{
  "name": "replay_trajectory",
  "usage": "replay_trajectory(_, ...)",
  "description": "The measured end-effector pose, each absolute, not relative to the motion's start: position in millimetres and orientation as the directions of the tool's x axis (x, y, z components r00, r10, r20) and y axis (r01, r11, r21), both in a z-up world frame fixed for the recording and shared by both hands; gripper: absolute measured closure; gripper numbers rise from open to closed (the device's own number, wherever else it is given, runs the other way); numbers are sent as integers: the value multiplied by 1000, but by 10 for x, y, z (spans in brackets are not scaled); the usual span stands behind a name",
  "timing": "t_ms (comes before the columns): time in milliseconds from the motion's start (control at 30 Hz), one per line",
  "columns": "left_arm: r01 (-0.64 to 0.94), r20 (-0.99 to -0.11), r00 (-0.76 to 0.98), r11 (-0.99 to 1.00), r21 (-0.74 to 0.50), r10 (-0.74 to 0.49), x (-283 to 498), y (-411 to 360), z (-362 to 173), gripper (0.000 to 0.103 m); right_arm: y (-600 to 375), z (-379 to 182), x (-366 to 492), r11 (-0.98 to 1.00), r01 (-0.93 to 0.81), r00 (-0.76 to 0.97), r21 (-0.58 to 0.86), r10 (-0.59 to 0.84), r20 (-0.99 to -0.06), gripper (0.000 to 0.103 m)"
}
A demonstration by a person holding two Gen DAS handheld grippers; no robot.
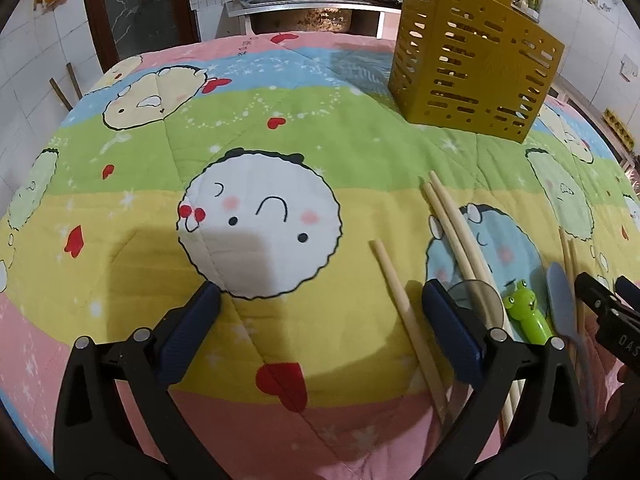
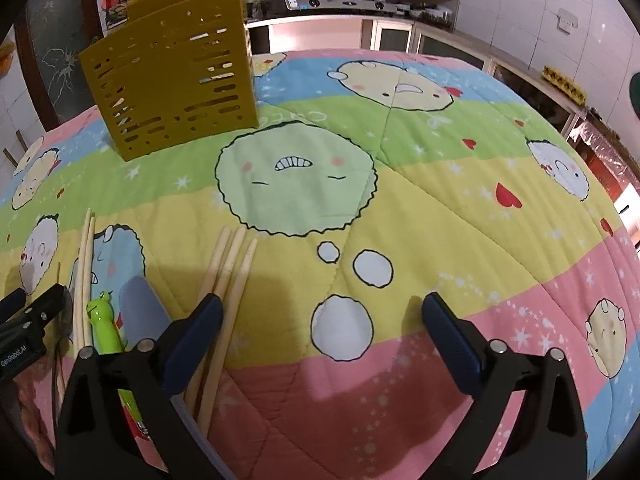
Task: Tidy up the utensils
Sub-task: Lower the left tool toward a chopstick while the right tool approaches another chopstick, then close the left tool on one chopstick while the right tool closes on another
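Quilted cloth [image 2: 400, 240] in pastel bands covers your whole work surface. At its far side stands the yellow slotted holder [image 2: 172, 92], upright and well apart from everything else. Near you lie the loose utensils: a bundle of three chopsticks [image 2: 230, 264], a second pair [image 1: 452, 224], one single stick [image 1: 400, 304], a grey spatula [image 2: 140, 308] and a green frog-headed tool [image 2: 105, 322].

Your right gripper [image 2: 320, 320] has its jaws wide apart, nothing between them; the bundle lies just beside its left finger, long axis running near-to-far. Your left gripper [image 1: 320, 308] is likewise spread and empty. Judgement: the right hand is nearer the bundle; shift it left.
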State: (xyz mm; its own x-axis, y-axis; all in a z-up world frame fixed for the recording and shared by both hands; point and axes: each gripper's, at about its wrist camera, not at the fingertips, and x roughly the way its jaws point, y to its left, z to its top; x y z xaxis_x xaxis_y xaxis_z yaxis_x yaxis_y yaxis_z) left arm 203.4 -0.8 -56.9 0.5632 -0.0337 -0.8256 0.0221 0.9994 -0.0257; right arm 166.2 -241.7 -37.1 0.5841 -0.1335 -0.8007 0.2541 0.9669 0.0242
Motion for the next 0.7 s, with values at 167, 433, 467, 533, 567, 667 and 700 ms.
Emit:
replay_trajectory(167,33,-825,565,999,-6,-23,2018,-60,-547,19,-2356,-351,1647,973,228,589,35,-109,-800,30)
replay_trajectory(433,37,-832,554,999,-9,-28,1985,-152,-506,39,-2221,-341,1670,978,204,598,39,-93,-796,52)
replay_trajectory(467,34,-834,551,999,-12,-29,1991,-156,-507,39,-2232,-345,1691,977,207,598,45,-90,-796,54)
replay_trajectory(533,28,-838,544,1000,-11,-24,2003,-182,-508,43,-2223,-343,1723,978,203,597,45,-87,-797,59)
replay_trajectory(567,28,-841,540,1000,-12,-25,2014,-198,-504,45,-2207,-338,1744,980,197,596,42,-85,-798,61)
replay_trajectory(667,32,-846,533,999,-11,-26,2044,-234,-497,53,-2184,-319,1792,982,181,591,51,-67,-803,74)
replay_trajectory(700,35,-849,529,999,-8,-25,2056,-244,-494,56,-2185,-309,1803,983,177,591,56,-61,-804,76)
